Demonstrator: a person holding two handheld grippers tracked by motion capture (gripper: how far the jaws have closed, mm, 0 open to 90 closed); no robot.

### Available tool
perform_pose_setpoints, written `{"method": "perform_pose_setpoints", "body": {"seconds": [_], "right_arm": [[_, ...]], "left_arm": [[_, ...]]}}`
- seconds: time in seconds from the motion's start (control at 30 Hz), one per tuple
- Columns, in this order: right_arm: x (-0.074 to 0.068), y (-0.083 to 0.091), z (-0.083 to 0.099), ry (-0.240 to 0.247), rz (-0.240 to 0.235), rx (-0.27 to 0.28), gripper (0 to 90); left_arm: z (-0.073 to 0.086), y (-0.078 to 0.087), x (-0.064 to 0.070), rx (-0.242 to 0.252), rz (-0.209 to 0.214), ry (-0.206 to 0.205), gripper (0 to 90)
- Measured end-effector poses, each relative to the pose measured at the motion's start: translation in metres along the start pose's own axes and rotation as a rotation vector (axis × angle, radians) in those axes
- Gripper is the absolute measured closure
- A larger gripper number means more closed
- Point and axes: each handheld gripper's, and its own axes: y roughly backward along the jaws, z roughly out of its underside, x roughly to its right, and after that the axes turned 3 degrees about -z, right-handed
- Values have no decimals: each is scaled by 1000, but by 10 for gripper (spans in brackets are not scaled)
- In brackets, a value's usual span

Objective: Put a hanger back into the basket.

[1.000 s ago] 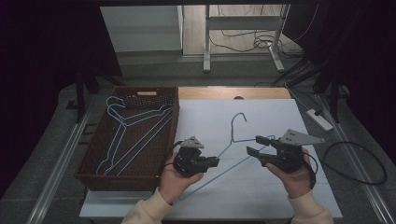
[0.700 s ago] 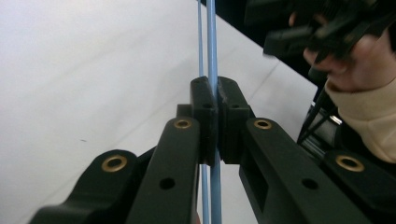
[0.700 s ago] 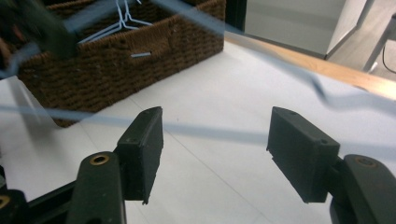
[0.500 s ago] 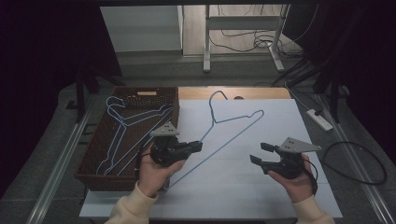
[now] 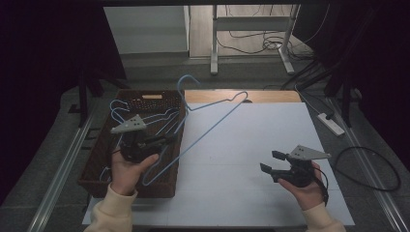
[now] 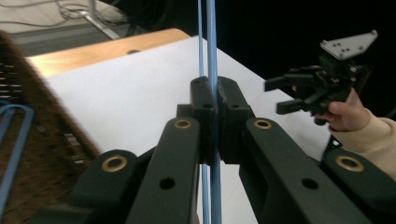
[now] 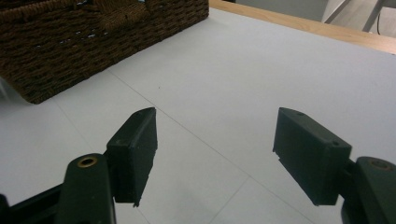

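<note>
Basket: dark brown woven wicker basket at the left side of the desk, partly over the white sheet's left edge; several thin light-blue wire hangers lie inside it. In the right gripper view its woven wall fills the upper left.

Left claw: left claw held over the basket's right half, grey three-cornered plate on top, jaws pointing right. Jaws pressed together on the wire; in the left gripper view the left claw pinches a blue strand that runs straight up and down between the pads.

Hanger in hand: light-blue wire clothes hanger lifted off the desk and tilted. Lower end over the basket's near right corner, long side slanting up and to the right, hook above the basket's far right corner, shoulder tip over the bare wood strip. Two blue strands show close side by side in the left gripper view.

Desk: wooden desk covered by a white paper sheet; the sheet's middle is bare.

Right claw: right claw at the near right of the sheet, well apart from the hanger, pointing left. Jaws wide apart, gripping nothing; in the right gripper view the right claw has white sheet between its pads.
</note>
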Motion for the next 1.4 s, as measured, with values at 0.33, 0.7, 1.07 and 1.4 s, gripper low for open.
{"method": "perform_pose_setpoints", "body": {"seconds": [0.33, 0.7, 1.07, 1.4], "right_arm": [[2, 5, 10, -6, 5, 4, 264], [6, 7, 16, -19, 17, -11, 265], [6, 6, 19, -15, 26, -25, 265], [7, 5, 19, -10, 28, -42, 265]], "left_arm": [[9, 38, -44, 28, -103, 29, 865], [30, 75, -93, 40, -211, 77, 865], [45, 81, -119, -15, -233, 65, 866], [54, 65, -129, -95, -268, 87, 865]]}}
